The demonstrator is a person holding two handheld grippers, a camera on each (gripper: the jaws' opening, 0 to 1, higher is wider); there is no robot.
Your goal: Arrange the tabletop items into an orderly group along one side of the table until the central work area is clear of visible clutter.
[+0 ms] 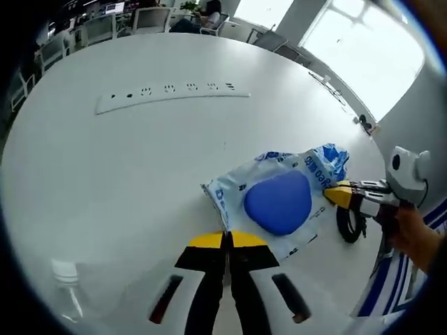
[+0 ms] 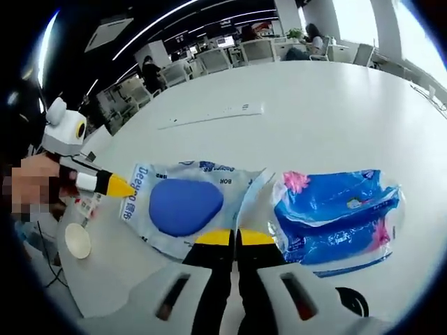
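A white plastic packet (image 1: 278, 202) with a blue oval pad inside lies on the round white table (image 1: 140, 160). My left gripper (image 1: 227, 239) is shut on its near edge. My right gripper (image 1: 337, 195) comes in from the right, yellow tips at the packet's opposite edge. In the right gripper view the same packet (image 2: 185, 207) sits just above my right gripper (image 2: 235, 237), shut on its edge, while the left gripper (image 2: 120, 187) pinches its left end. A blue tissue pack (image 2: 335, 216) lies next to it, touching; its corner (image 1: 328, 162) pokes out behind the packet.
A long white power strip (image 1: 171, 94) lies farther across the table. A black ring (image 1: 349, 225) rests by the right gripper. A clear bottle (image 1: 66, 279) stands near the left edge. A small white disc (image 2: 77, 241) lies beyond the table's edge. Office chairs ring the far side.
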